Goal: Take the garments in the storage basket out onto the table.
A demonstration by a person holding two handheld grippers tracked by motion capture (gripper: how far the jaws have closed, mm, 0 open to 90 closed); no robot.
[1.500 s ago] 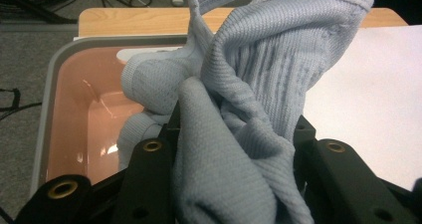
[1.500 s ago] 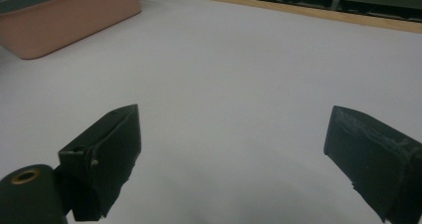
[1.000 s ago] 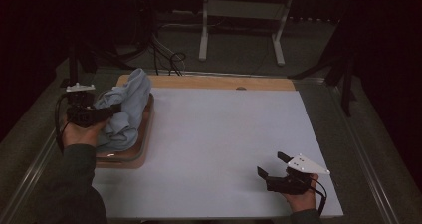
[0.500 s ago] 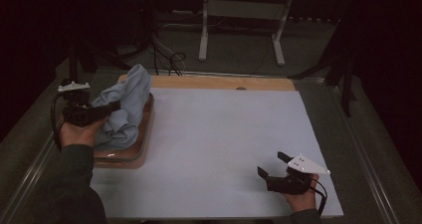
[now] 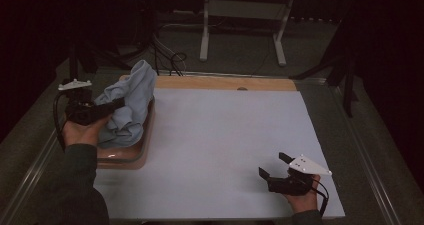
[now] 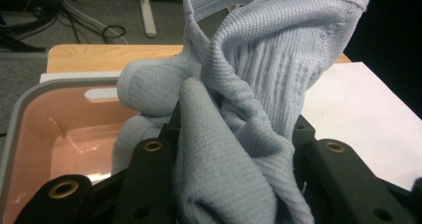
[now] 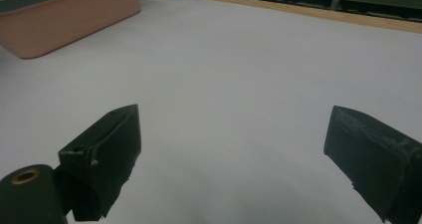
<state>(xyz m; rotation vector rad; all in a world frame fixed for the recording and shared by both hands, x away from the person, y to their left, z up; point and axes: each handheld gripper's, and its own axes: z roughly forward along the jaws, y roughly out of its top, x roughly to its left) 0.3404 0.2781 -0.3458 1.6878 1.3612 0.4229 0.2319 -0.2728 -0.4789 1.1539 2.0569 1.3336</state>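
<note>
garment: pale blue knit garment [image 5: 131, 101] hangs bunched over the pink tub [image 5: 125, 157] at the table's left edge; top of the bunch now stands above the tub's far rim, lower folds still inside.
change: compared with a second ago, the left gripper [image 5: 114, 105] has risen and drawn slightly left, so more fabric is out of the tub. Right side unchanged.
meaning: looks like a lift-out in progress; garment not yet clear of the tub, judged about halfway.
left jaws: pinching a thick fold of the knit, seen close in the left gripper view [image 6: 224, 159]; fabric fills the gap between them.
left hand: left hand [image 5: 82, 130] under the gripper at the tub's near-left side, forearm coming up from the near edge, gripper aimed right toward the fabric.
right gripper: right gripper [image 5: 272, 169] rests low over the white table cover [image 5: 225, 135] at near right, well apart from the tub.
right jaws: spread wide, nothing between them; bare sheet ahead [image 7: 234, 149], tub corner at far left of that view.
tub: interior looks bare where visible.
</note>
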